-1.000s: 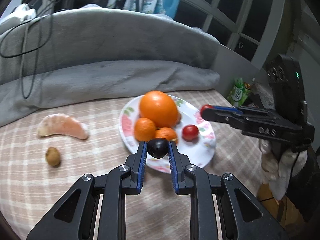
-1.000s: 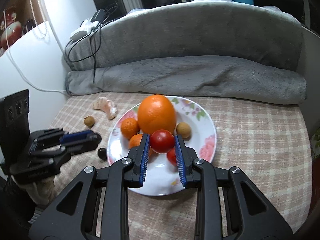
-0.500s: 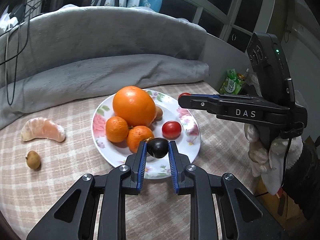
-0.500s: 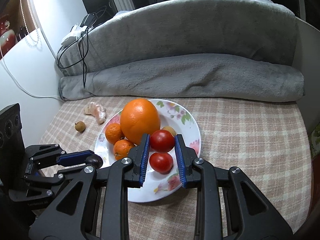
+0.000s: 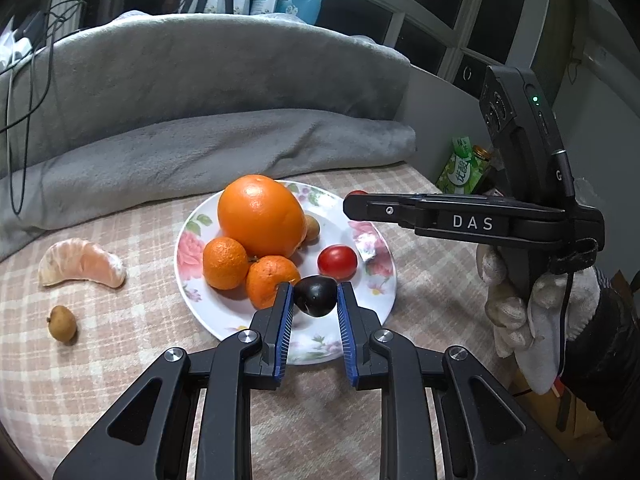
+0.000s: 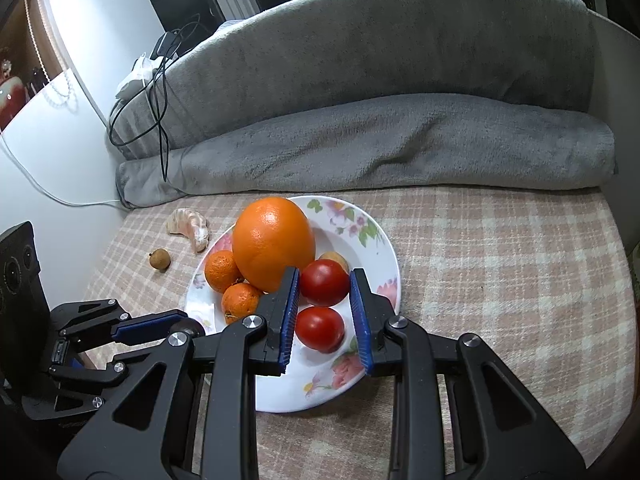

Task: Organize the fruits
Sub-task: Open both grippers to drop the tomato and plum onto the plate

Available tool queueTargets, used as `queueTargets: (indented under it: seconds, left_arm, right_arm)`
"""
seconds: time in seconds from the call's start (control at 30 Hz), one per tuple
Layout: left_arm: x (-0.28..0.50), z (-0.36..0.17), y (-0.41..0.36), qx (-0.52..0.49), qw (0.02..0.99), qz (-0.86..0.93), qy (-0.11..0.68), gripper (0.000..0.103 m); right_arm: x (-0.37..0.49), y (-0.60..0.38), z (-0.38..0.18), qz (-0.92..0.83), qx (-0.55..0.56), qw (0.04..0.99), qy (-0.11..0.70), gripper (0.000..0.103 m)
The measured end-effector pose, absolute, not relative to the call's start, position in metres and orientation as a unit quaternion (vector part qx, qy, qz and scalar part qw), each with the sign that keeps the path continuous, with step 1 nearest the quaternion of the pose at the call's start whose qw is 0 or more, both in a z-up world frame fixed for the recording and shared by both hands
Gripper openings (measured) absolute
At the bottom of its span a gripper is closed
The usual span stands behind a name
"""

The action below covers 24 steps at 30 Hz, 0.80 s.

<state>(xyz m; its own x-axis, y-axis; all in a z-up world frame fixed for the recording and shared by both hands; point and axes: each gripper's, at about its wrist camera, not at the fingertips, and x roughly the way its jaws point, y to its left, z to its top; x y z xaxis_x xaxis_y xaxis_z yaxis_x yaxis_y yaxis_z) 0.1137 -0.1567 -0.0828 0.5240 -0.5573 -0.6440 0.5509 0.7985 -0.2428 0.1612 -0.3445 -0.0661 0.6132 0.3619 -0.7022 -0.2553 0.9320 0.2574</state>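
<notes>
A flowered white plate [image 5: 384,292] [image 6: 384,248] holds a big orange [image 5: 260,214] [image 6: 274,242], two mandarins [image 5: 225,262] [image 6: 220,270], a small brown fruit [image 5: 312,228] and a red tomato [image 5: 337,261] [image 6: 320,328]. My left gripper [image 5: 314,300] is shut on a dark plum [image 5: 315,295] above the plate's near rim. My right gripper [image 6: 325,286] is shut on a second red tomato [image 6: 324,282] above the plate; it shows side-on in the left wrist view [image 5: 356,204].
A peeled mandarin half [image 5: 80,262] [image 6: 190,226] and a small brown longan [image 5: 62,324] [image 6: 160,260] lie on the checked cloth left of the plate. Grey rolled blankets [image 5: 224,148] line the back. A green packet [image 5: 462,166] stands beyond the right edge.
Both grippers moved in over the plate with their fruits. The plate sits closer and more central in both views. Neither grip changed.
</notes>
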Motion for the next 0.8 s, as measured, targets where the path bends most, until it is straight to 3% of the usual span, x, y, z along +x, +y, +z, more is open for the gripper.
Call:
queueTargets:
  seconds: [0.13,0.23,0.3,0.37,0.43,0.5,0.57,0.8]
  left_arm:
    - [0.114,-0.082,-0.159,-0.003,0.874,-0.318,0.368,0.022]
    - [0.114,-0.082,-0.16,0.0,0.876,-0.317,0.364,0.033]
    - [0.114,-0.082,-0.159,0.0,0.878,-0.314,0.362,0.043]
    - [0.114,-0.082,-0.157,-0.003,0.878,-0.312,0.363,0.048]
    - [0.115,-0.083,-0.156,-0.002,0.878,-0.309,0.365,0.049]
    - [0.114,-0.083,-0.155,0.0,0.88,-0.306,0.364,0.057]
    - [0.113,-0.082,-0.153,-0.001,0.881,-0.305,0.363,0.06]
    - [0.112,-0.08,-0.15,0.0,0.885,-0.297,0.359,0.072]
  right_arm:
    - [0.162,-0.343,-0.063,0.171,0.065,0.897,0.401,0.027]
    - [0.161,-0.342,-0.061,0.172,0.063,0.899,0.398,0.029]
    - [0.16,-0.343,-0.06,0.171,0.064,0.901,0.394,0.041]
    - [0.158,-0.343,-0.059,0.169,0.064,0.903,0.389,0.055]
    - [0.157,-0.344,-0.058,0.168,0.066,0.905,0.386,0.059]
    - [0.156,-0.344,-0.057,0.164,0.067,0.907,0.383,0.068]
    - [0.155,-0.345,-0.053,0.158,0.07,0.911,0.375,0.083]
    - [0.152,-0.345,-0.047,0.153,0.067,0.916,0.365,0.093]
